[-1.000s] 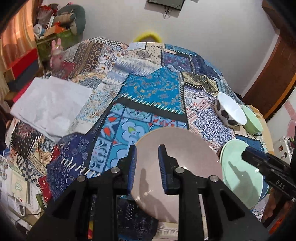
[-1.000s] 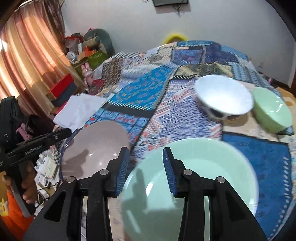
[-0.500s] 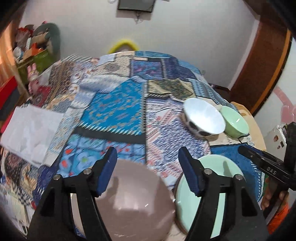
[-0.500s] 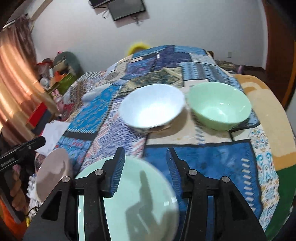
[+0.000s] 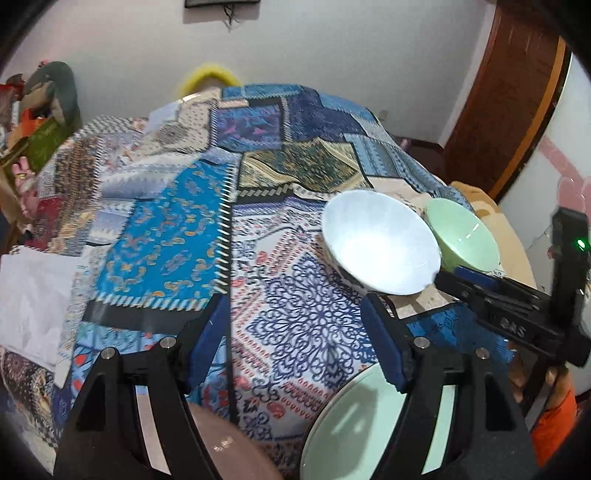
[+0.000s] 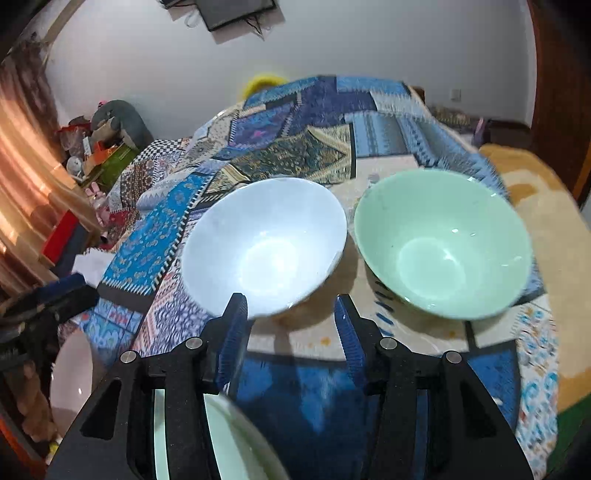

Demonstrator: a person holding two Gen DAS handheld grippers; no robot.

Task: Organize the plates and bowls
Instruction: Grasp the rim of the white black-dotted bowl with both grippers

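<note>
Both grippers hang with jaws spread wide and empty above the patchwork cloth (image 5: 288, 306) covering the surface. The left gripper (image 5: 295, 343) sits over a pink plate (image 5: 236, 454) and a green plate (image 5: 354, 417) at the near edge. The right gripper (image 6: 290, 328) points at a white bowl (image 6: 266, 247) standing just left of a green bowl (image 6: 443, 243), farther back on the right.

White wall (image 5: 332, 44), wall-mounted screen (image 6: 236, 13), wooden door (image 5: 506, 110), orange curtain (image 6: 22, 155) glowing.
</note>
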